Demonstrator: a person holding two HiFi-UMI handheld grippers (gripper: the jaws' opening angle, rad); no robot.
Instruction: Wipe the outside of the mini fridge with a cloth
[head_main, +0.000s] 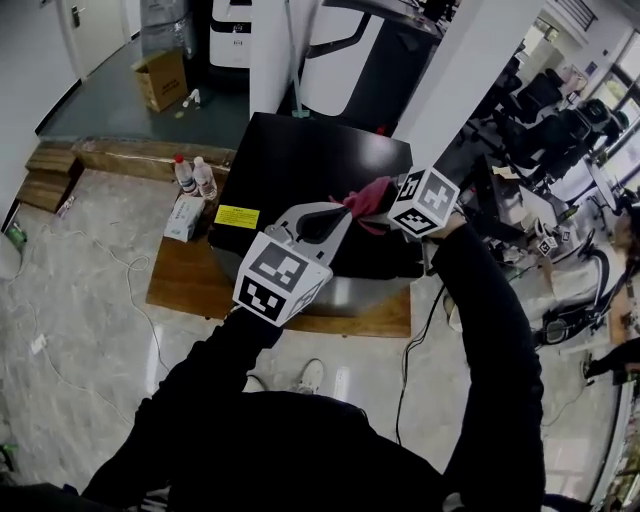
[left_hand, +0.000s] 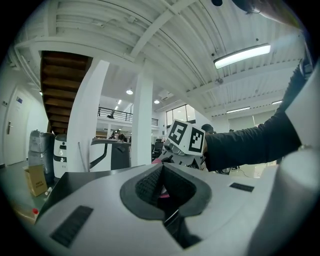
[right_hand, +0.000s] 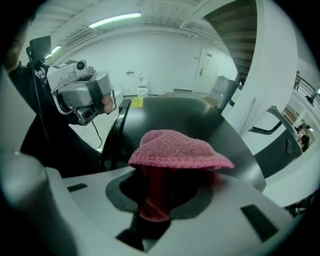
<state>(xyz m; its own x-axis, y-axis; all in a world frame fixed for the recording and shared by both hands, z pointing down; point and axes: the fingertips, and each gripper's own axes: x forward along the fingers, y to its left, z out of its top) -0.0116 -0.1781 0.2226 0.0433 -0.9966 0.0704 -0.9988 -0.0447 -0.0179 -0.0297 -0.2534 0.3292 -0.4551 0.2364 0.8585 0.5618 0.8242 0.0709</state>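
Right gripper view alone shows right tongs clamped on pink cloth above mini fridge; left tongs closed.

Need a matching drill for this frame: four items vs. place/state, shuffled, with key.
1 pink knitted cloth
2 yellow rectangular sticker
3 brown cardboard box
4 left tool

A on the dark floor beyond the fridge
B jaws shut
C clamped in the right tool
D on the black mini fridge top, near a corner

Pairs: 1-C, 2-D, 3-A, 4-B
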